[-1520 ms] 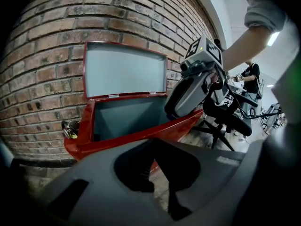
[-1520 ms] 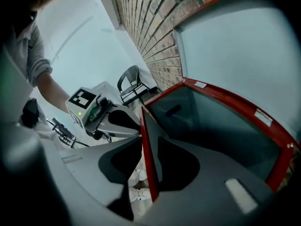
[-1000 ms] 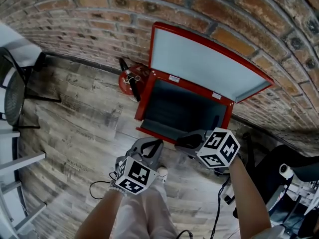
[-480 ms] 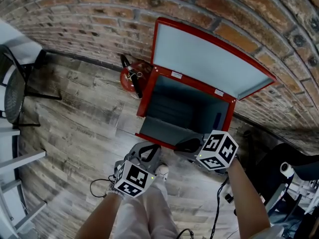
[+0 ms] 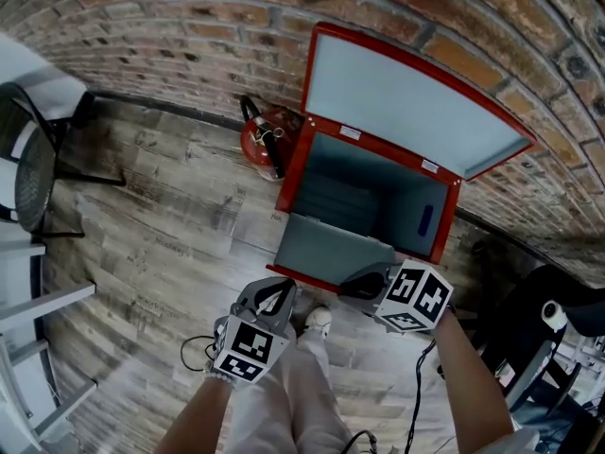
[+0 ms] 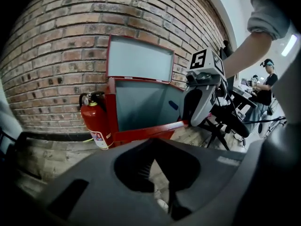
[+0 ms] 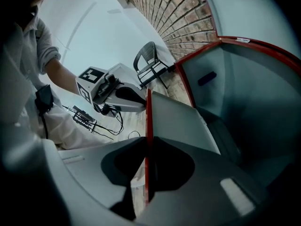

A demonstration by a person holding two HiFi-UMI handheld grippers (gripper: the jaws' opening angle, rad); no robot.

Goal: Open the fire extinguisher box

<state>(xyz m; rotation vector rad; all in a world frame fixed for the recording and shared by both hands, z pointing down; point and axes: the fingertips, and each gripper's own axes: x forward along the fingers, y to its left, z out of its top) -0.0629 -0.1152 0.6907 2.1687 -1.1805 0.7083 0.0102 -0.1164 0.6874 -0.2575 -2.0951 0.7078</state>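
Note:
The red fire extinguisher box (image 5: 446,218) stands on the floor against the brick wall, its top lid (image 5: 406,97) raised. Its grey front door (image 5: 331,249) leans out toward me. My right gripper (image 5: 364,277) is shut on the red top edge of that door (image 7: 146,121); its jaws have just been closing with the edge between them. My left gripper (image 5: 274,296) hangs free over the floor left of the door, jaws shut and empty. A red extinguisher (image 5: 265,140) stands beside the box's left wall.
A black chair (image 5: 38,168) stands at the far left by the wall. Black stands and gear (image 5: 529,329) crowd the right side. A cable (image 5: 194,353) lies on the plank floor near my left gripper. My shoe (image 5: 319,320) shows below the door.
The front door has swung further out and down, showing more of its grey face. Both grippers have drawn back toward me and a little lower.

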